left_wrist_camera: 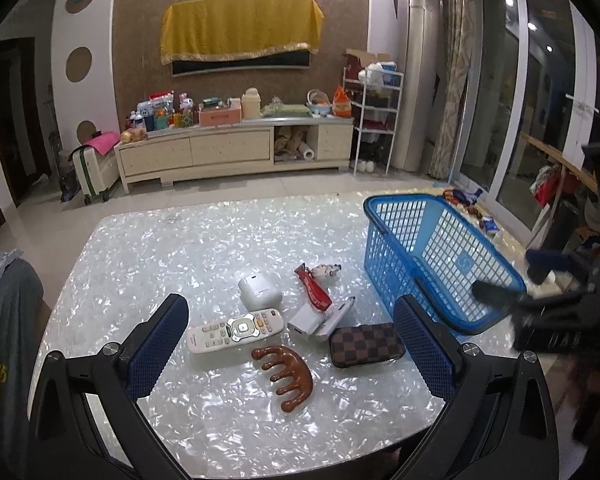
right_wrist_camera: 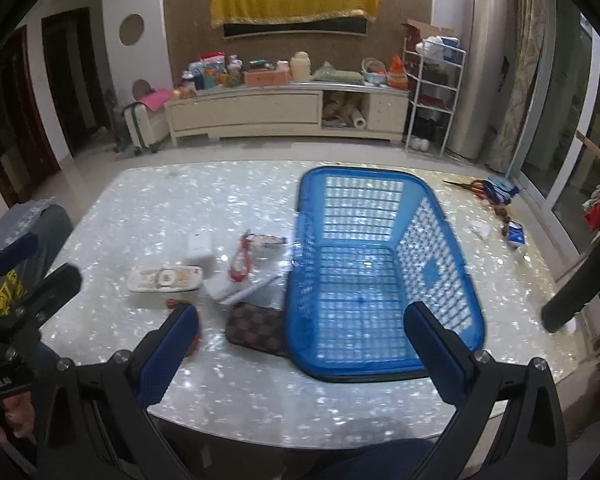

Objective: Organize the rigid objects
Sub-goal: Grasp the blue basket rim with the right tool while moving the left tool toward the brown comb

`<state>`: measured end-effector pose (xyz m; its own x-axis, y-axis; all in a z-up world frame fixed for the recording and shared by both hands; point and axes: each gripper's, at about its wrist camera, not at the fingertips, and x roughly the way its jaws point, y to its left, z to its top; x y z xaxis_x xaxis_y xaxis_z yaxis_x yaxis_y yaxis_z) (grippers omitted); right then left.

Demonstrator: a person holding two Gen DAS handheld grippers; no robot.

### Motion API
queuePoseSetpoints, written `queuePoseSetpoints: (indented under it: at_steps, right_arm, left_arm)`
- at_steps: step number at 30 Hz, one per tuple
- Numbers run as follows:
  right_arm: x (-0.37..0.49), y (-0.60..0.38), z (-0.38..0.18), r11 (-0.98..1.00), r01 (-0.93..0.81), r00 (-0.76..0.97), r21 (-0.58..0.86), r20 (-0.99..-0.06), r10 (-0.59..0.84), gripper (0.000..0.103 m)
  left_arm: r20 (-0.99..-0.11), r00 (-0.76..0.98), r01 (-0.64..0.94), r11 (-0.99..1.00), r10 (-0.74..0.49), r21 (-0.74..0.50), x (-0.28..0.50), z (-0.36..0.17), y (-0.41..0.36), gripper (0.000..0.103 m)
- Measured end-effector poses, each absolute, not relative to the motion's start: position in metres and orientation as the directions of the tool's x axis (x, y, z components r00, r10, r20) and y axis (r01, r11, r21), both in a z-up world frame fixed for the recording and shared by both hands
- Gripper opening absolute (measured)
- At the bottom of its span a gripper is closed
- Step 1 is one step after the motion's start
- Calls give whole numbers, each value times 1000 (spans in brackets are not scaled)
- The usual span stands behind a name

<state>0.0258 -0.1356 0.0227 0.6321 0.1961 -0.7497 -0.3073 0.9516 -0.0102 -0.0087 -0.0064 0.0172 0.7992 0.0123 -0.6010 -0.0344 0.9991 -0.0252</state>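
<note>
A blue plastic basket (left_wrist_camera: pixel 440 256) stands empty on the shimmering white table (left_wrist_camera: pixel 180 248); it also shows in the right wrist view (right_wrist_camera: pixel 380 272). Left of it lie a white remote (left_wrist_camera: pixel 234 330), a brown wooden comb (left_wrist_camera: pixel 286 374), a brown checkered case (left_wrist_camera: pixel 366 344), a white earbud case (left_wrist_camera: pixel 259 290), a white box (left_wrist_camera: pixel 320 320) and a red keychain with a small figure (left_wrist_camera: pixel 314 286). My left gripper (left_wrist_camera: pixel 290 344) is open above the comb and remote. My right gripper (right_wrist_camera: pixel 300 344) is open above the basket's near left edge and the checkered case (right_wrist_camera: pixel 256 328).
Scissors (right_wrist_camera: pixel 470 188) and small packets (right_wrist_camera: pixel 514 234) lie on the table's far right. Beyond the table are a long cream cabinet (left_wrist_camera: pixel 236 152), a white wire rack (left_wrist_camera: pixel 376 120) and a suitcase (left_wrist_camera: pixel 94 168). Glass doors stand at the right.
</note>
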Motion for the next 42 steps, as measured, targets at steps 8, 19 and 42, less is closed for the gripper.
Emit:
queuePoseSetpoints:
  at_steps: [8,19,42]
  right_arm:
    - [67,-171,19,965,-255,573,-64,-814,97,103]
    - [121,-220,-26,975,-153,398,-163,-913,-90,100]
    - [148,-249,-85,986,-153,170,-62,-985,-35,19]
  left_arm:
    - [-650,760,-14,999,-14,-38,24,-5,4,103]
    - [-730,682,36,999,-39,-20,72,-41,24,103]
    - [-928,366,133,991,-70,-22,90,-97,82,103]
